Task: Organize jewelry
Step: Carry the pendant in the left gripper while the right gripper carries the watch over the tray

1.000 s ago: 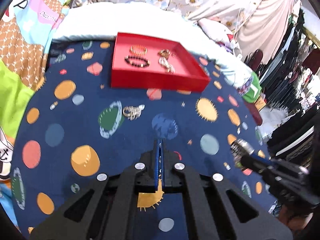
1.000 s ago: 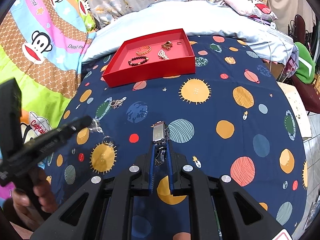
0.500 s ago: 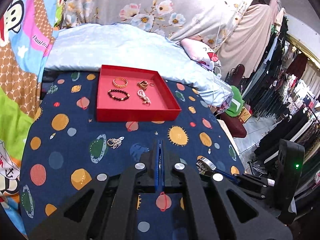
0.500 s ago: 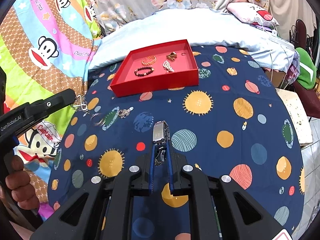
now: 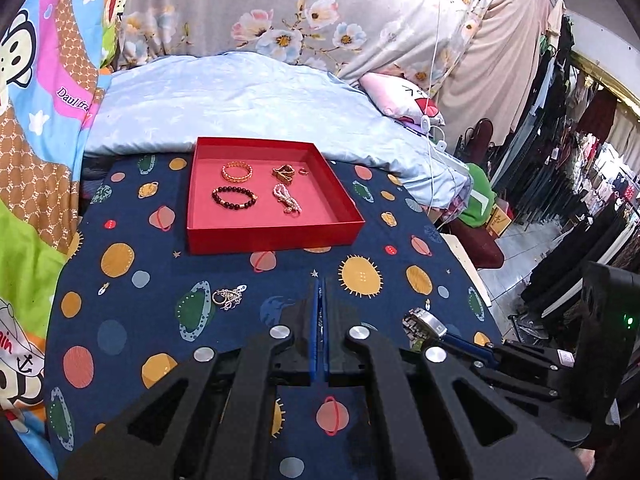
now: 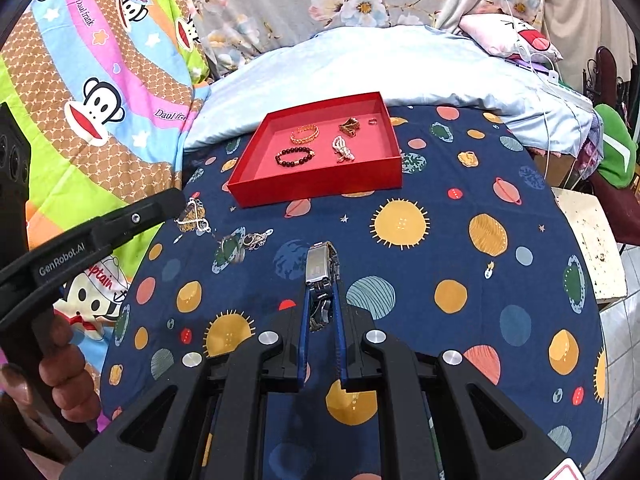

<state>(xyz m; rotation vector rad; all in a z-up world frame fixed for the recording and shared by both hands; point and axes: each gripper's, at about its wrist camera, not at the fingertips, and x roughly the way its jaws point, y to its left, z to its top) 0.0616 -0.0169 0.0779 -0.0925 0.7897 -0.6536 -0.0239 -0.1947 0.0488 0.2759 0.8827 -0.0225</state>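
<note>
Left wrist view: left gripper had its jaws pressed together with a thin chain barely visible between them, red tray ahead; right wrist view: right gripper was clamped on a silver watch by its band, likely stiff, heavyish, slippery, while the left's dangling necklace looked light, limp, snag-prone.

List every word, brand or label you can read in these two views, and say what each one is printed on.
"GenRobot.AI": on the arm of the left tongs.
"Daul frank": on the monkey-print blanket, repeated along its pink stripes; some repeats are cut off by folds.
"Captain": on the same blanket, beside a cartoon sailor monkey; partly hidden.
The wristwatch face shows nothing readable.
</note>
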